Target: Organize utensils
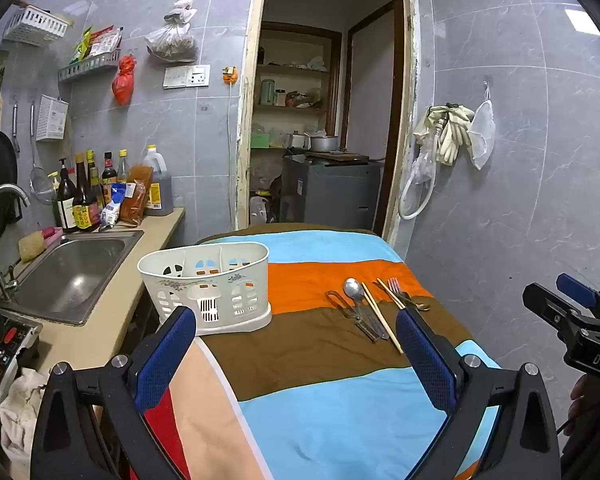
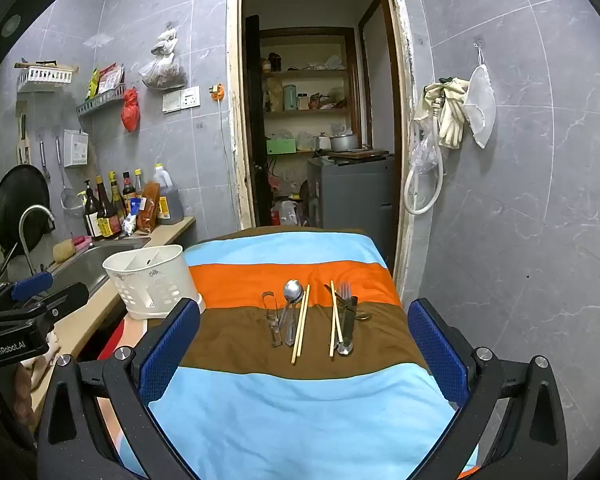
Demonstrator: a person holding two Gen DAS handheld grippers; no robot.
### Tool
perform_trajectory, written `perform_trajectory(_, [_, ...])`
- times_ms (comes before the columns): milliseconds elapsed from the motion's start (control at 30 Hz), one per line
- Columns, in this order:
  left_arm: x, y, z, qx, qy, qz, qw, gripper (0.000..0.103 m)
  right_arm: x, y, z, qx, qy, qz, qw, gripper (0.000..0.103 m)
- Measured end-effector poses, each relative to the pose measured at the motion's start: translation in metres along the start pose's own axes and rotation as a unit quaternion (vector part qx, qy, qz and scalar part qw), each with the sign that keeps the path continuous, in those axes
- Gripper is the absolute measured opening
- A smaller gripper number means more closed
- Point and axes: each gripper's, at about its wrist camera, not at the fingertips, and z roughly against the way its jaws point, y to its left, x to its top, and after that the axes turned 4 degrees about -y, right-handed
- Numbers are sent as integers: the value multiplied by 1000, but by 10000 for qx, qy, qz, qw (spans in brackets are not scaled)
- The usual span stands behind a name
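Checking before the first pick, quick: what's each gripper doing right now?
Left gripper: open, holding nothing.
Right gripper: open, holding nothing.

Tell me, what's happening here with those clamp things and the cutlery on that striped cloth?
A person is holding a two-finger gripper in each hand, about to sort utensils. Both the left gripper and the right gripper are wide open and hold nothing, hanging over the striped cloth. Nothing has been picked up yet: a spoon, a fork, chopsticks and other utensils lie side by side on the cloth. The white utensil basket, with its dividers, stands off to the left, beside the sink.
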Motion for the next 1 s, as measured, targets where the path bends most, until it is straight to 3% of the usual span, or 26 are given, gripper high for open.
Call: perform_trajectory(1000, [0, 0, 0, -7, -3, 18, 10000, 101, -1, 1, 0, 30, -5, 17, 10000, 102])
